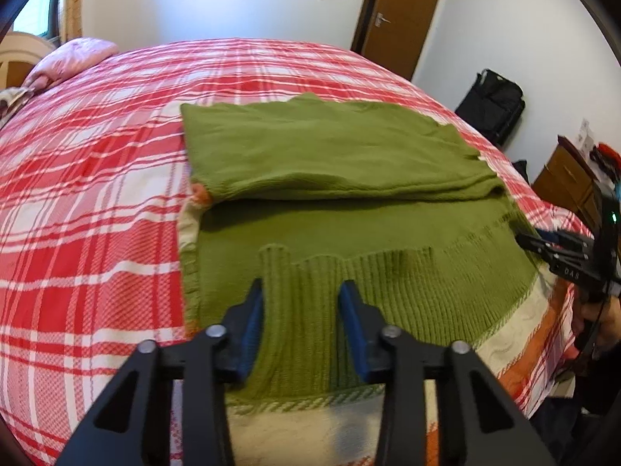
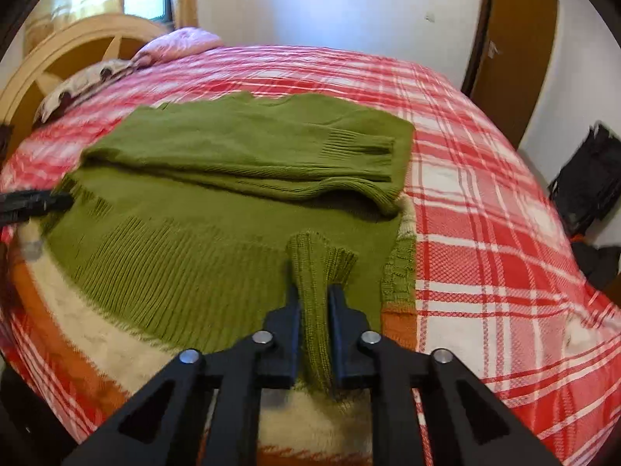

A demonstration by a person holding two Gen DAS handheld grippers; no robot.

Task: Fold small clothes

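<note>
A green knitted sweater [image 1: 330,155] [image 2: 233,147] lies flat on the bed, with a sleeve folded across its upper half. In the left wrist view my left gripper [image 1: 302,295] is shut on a raised pinch of the ribbed hem [image 1: 275,260], which fills the gap between the blue pads. In the right wrist view my right gripper [image 2: 313,295] is shut on another bunch of the ribbed hem [image 2: 310,256] near the sweater's right corner. Each gripper shows at the edge of the other's view: the right gripper [image 1: 559,256], the left gripper [image 2: 35,204].
The bed has a red and white plaid cover [image 1: 97,194] [image 2: 485,213]. A cream and orange knit [image 1: 516,322] [image 2: 77,322] lies under the sweater's near edge. Pink pillow [image 2: 182,42], wooden headboard [image 2: 58,62], brown door [image 1: 407,11], black suitcase [image 1: 493,105], wooden drawers [image 1: 566,182].
</note>
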